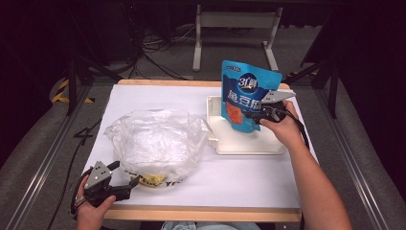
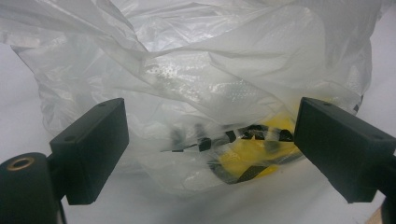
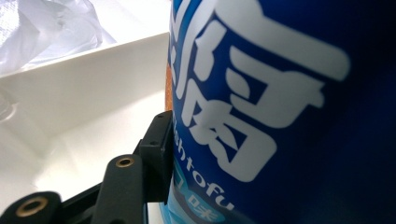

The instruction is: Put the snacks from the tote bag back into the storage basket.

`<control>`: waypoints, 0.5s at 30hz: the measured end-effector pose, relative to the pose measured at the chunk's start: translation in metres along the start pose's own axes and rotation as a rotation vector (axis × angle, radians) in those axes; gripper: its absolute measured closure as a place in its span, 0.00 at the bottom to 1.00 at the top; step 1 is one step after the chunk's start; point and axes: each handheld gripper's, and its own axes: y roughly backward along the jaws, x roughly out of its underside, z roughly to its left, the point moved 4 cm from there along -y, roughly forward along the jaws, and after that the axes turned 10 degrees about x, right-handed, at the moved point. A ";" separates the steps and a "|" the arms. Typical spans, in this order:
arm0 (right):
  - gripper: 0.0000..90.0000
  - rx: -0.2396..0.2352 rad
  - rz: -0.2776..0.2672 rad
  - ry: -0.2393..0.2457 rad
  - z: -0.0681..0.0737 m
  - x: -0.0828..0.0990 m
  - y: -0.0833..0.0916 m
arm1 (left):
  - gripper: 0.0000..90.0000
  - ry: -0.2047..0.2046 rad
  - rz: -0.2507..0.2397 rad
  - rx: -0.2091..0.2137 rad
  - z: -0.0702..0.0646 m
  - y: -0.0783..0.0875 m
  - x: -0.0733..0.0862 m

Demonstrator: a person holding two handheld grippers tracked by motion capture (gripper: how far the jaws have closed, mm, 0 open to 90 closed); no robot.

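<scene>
A blue snack pouch [image 1: 245, 96] with white lettering hangs upright over the white tray [image 1: 249, 146], and my right gripper [image 1: 261, 114] is shut on its lower right side. In the right gripper view the pouch [image 3: 280, 102] looms close, one black pad [image 3: 159, 149] pressed against it, with the tray's wall [image 3: 84, 88] behind. A crumpled clear plastic bag [image 1: 155, 143] with yellow and black print lies at the table's left. My left gripper [image 1: 125, 178] stands open at the bag's near edge. In the left gripper view the bag [image 2: 201, 93] lies just beyond the spread jaws.
The table [image 1: 239, 182] is covered in white, with a wooden front edge. Behind it are a metal stand's legs [image 1: 234, 28] and cables on the grey floor. Rails run along both sides of the table.
</scene>
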 end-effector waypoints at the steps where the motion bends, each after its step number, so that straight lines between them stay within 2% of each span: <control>1: 0.57 -0.003 0.001 -0.002 0.000 0.001 -0.001 | 0.13 -0.001 0.000 0.000 0.000 0.000 0.000; 10: 0.56 -0.008 0.000 0.006 0.002 0.004 -0.007 | 0.13 0.000 -0.003 -0.002 0.000 0.001 0.000; 15: 0.55 -0.013 -0.004 -0.010 0.001 0.006 -0.007 | 0.13 0.001 -0.003 -0.002 0.000 0.001 0.000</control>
